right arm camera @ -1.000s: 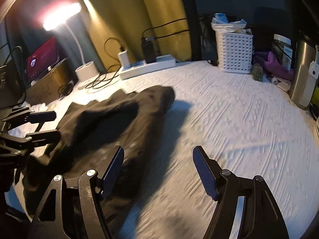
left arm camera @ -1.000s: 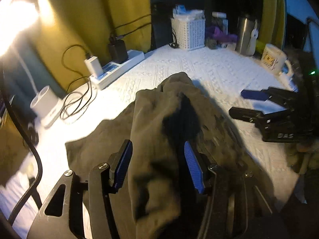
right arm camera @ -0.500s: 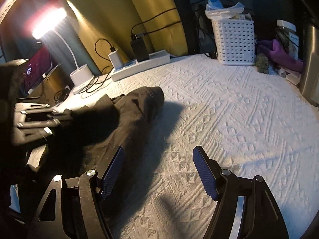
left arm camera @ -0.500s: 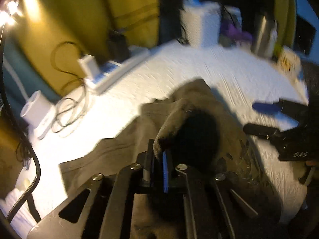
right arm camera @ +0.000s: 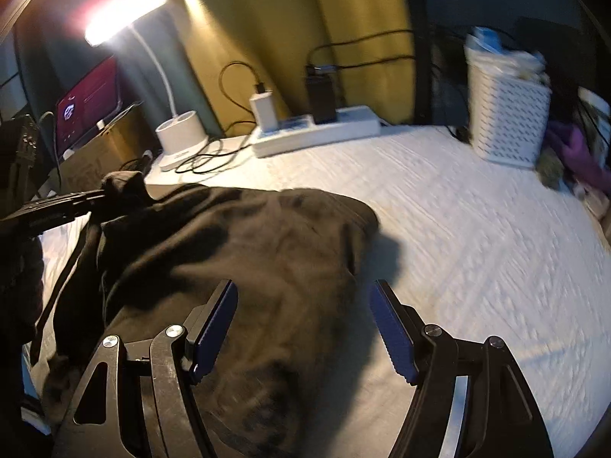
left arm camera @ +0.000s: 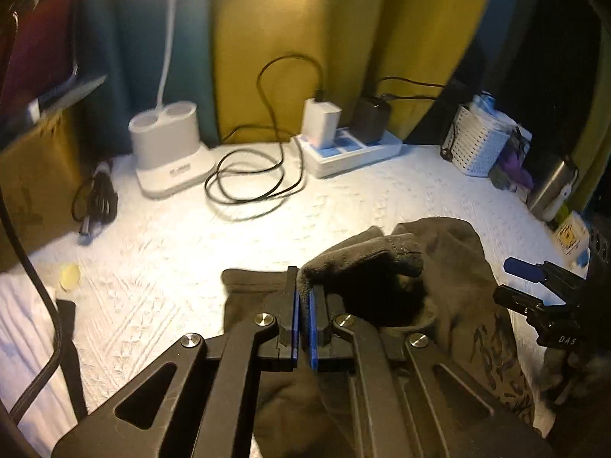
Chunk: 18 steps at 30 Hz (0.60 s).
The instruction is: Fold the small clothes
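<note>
The dark olive garment (left arm camera: 450,267) lies bunched on the near part of the table, toward its right side as the left wrist camera sees it. A second ago a fold of it sat loose between the left gripper's (left arm camera: 303,301) spread fingers; now the blue pads are pressed together on a thick hemmed edge, and the view has swung toward the table's back-left corner. I judge that this edge is being drawn across to start or finish a fold. The right gripper (right arm camera: 303,328) hovers wide apart over the cloth's right portion, gripping nothing; it has drifted in from bare table.

The fabric looks soft, heavy knit, with a stitched hem and a faint printed pattern near the table's near-right edge. The tablecloth (left arm camera: 172,267) is white with a raised geometric weave. At the back edge stand a smooth white lamp base (left arm camera: 170,152), a power strip (left arm camera: 355,150) with 2 chargers, looped black cable (left arm camera: 252,179) and a perforated white basket (left arm camera: 479,145).
</note>
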Motion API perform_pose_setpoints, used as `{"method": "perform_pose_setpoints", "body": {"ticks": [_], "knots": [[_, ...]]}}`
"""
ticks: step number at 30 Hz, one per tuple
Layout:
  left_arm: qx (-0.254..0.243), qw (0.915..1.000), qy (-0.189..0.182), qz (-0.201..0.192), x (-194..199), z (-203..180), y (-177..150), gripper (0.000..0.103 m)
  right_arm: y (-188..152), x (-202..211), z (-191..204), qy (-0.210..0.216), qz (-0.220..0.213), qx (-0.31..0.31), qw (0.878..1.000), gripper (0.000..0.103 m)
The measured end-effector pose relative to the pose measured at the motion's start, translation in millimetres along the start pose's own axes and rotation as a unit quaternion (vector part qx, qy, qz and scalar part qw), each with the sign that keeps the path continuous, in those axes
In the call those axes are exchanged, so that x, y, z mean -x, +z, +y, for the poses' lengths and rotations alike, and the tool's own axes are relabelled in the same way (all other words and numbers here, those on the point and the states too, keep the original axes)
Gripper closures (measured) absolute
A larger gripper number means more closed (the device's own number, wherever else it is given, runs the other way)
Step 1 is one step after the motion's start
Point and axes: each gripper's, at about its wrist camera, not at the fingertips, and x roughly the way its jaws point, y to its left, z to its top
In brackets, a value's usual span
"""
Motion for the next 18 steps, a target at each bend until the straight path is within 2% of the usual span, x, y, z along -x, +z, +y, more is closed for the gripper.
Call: {"method": "perform_pose_setpoints", "body": {"ticks": [4, 7, 10, 11, 13, 14, 15, 18], "knots": [[0.028, 0.9994, -0.011, 0.019, -10.9, 21.3, -11.3, 0.1, 10.4, -12.4, 26.0, 0.006, 0.005, 0.02, 1.0, 0.03], [0.046, 0.9973, -0.02, 0.054, -24.0, 34.3, -20.6, 0.097, 10.7, -27.2, 38.5, 0.004, 0.021, 0.027, 0.999, 0.03], [0.035, 0.9976, 0.004, 0.059, -29.8, 36.4, -20.4, 0.094, 7.0, -39.6, 42.9, 0.001, 0.039, 0.03, 0.999, 0.03], [0.028, 0.9981, 0.007, 0.055, -29.3, 36.8, -19.0, 0.091, 5.8, -41.9, 43.4, -0.001, 0.044, 0.031, 0.999, 0.03], [0.018, 0.9989, -0.001, 0.043, -26.5, 35.6, -14.9, 0.077, 5.6, -43.5, 43.3, -0.004, 0.047, 0.031, 0.998, 0.03], [0.011, 0.9992, -0.006, 0.039, -25.9, 34.9, -12.4, 0.064, 5.9, -43.4, 42.7, -0.004, 0.047, 0.03, 0.998, 0.03], [0.002, 0.9993, -0.009, 0.036, -26.0, 33.1, -10.3, 0.057, 7.0, -43.4, 42.0, -0.005, 0.045, 0.029, 0.999, 0.03], [-0.017, 0.9994, 0.003, 0.031, -33.0, 29.0, -2.0, 0.057, 10.4, -45.2, 40.9, -0.009, 0.044, 0.026, 0.999, 0.03]]}}
